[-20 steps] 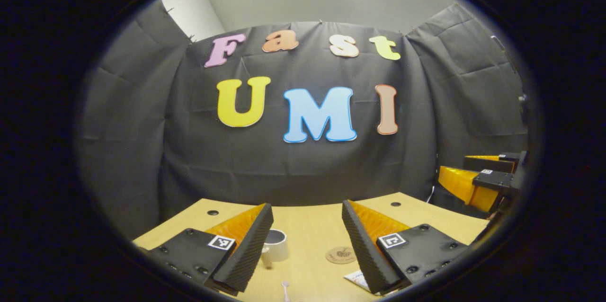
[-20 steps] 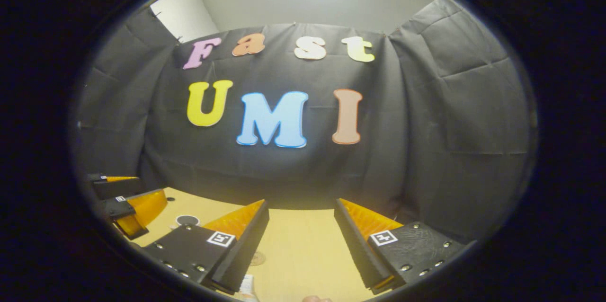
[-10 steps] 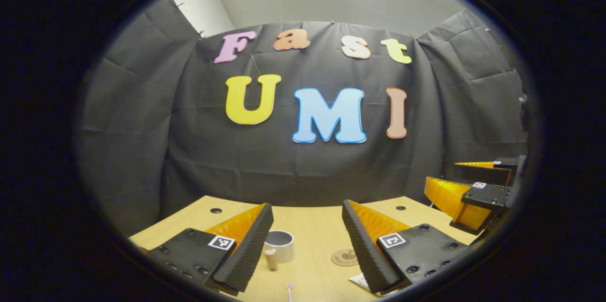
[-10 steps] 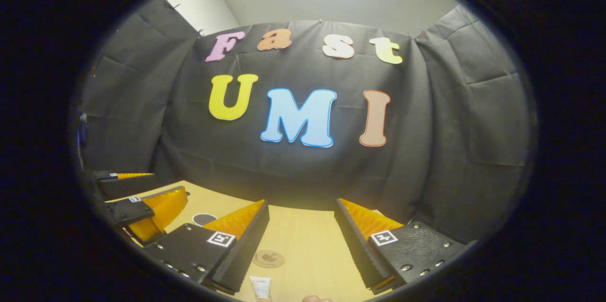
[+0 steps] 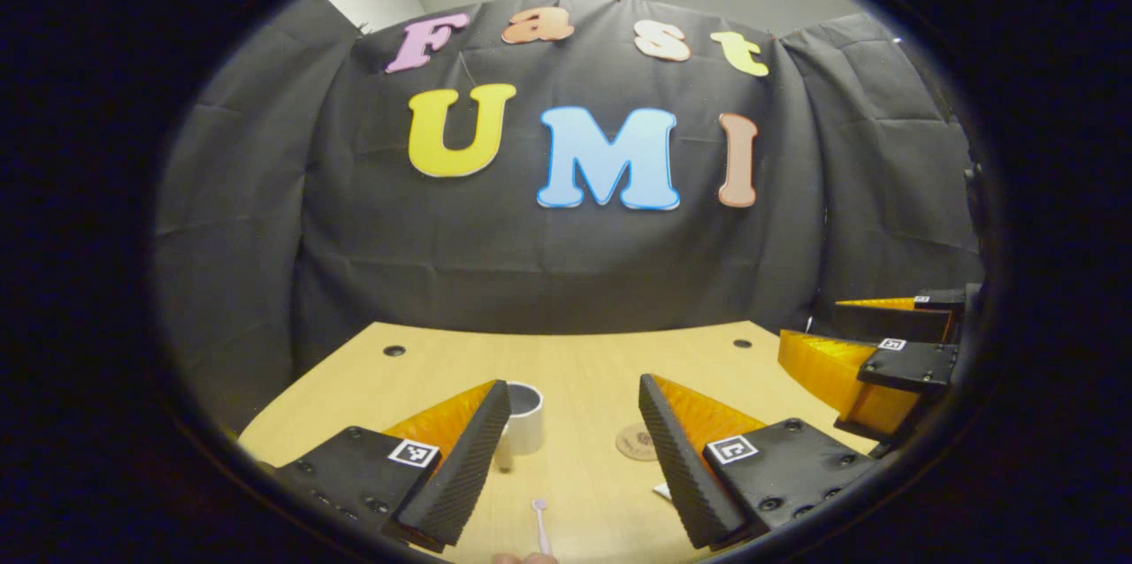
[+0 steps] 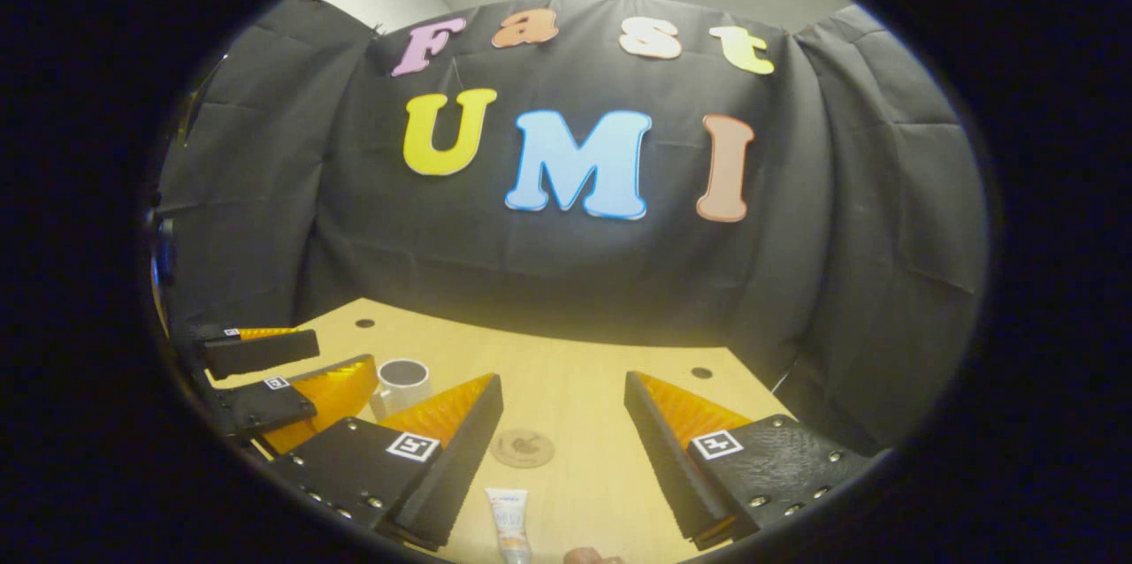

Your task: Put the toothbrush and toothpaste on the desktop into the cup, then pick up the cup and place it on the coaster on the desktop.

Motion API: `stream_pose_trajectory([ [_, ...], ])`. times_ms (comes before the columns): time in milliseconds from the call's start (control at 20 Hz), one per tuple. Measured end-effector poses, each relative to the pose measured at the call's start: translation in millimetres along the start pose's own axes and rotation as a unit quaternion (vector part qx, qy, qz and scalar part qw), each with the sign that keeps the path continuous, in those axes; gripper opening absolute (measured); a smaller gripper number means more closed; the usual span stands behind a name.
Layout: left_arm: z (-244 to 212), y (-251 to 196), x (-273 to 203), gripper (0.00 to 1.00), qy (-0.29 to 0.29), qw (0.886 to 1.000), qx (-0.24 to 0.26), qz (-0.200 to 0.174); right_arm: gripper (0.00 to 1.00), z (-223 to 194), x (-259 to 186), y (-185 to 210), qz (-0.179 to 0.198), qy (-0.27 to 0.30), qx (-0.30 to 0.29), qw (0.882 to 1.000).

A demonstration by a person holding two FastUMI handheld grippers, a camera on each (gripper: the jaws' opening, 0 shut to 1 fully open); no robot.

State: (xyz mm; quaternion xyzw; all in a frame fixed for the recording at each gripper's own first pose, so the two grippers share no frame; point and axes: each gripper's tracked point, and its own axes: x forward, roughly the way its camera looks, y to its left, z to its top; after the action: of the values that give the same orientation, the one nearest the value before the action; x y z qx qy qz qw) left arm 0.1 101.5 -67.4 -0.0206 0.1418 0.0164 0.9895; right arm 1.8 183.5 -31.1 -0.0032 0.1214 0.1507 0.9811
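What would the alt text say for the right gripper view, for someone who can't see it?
The open right gripper hangs over a light wooden desktop, with a toothpaste tube lying between its fingers near the bottom edge. Beyond it sits a round coaster; a white cup stands farther left, beside the left gripper. Black cloth walls the booth behind.

Both cameras ride low over the desk [image 5: 584,361], looking forward toward the black cloth wall [image 6: 575,272]. The left gripper view sits above the desk's left half, the right gripper view further right. Both share the cup [image 5: 523,416] [image 6: 402,382], the coaster [image 5: 638,442] [image 6: 522,448] and the desk's far edge. Each catches the other tool at its side.
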Motion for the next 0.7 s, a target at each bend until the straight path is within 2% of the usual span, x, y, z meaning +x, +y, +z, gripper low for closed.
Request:
stream_pose_trajectory([
  [150, -38, 4, 3, 0.94, 0.070, 0.997, -0.014, -0.001, 0.88, -29, 1, 12, 0.021, 0.068, 0.021, 0.997],
  [350, -85, 9, 3, 0.95, 0.160, 0.987, -0.027, 0.004, 0.89, -71, 6, 22, 0.040, 0.157, 0.038, 0.986],
  [400, -97, 10, 3, 0.92, 0.183, 0.983, -0.025, 0.006, 0.89, -82, 4, 23, 0.045, 0.179, 0.040, 0.982],
  [450, -107, 10, 3, 0.95, 0.204, 0.979, -0.025, 0.007, 0.89, -91, 6, 26, 0.051, 0.201, 0.040, 0.978],
  [550, -128, 12, 3, 0.89, 0.247, 0.969, -0.022, 0.012, 0.90, -108, 6, 31, 0.062, 0.238, 0.036, 0.968],
  [650, -146, 13, -1, 1.00, 0.287, 0.958, -0.022, 0.014, 0.89, -120, 12, 36, 0.068, 0.273, 0.029, 0.959],
  [700, -154, 13, -3, 1.00, 0.305, 0.952, -0.026, 0.015, 0.89, -127, 8, 37, 0.073, 0.288, 0.027, 0.954],
])
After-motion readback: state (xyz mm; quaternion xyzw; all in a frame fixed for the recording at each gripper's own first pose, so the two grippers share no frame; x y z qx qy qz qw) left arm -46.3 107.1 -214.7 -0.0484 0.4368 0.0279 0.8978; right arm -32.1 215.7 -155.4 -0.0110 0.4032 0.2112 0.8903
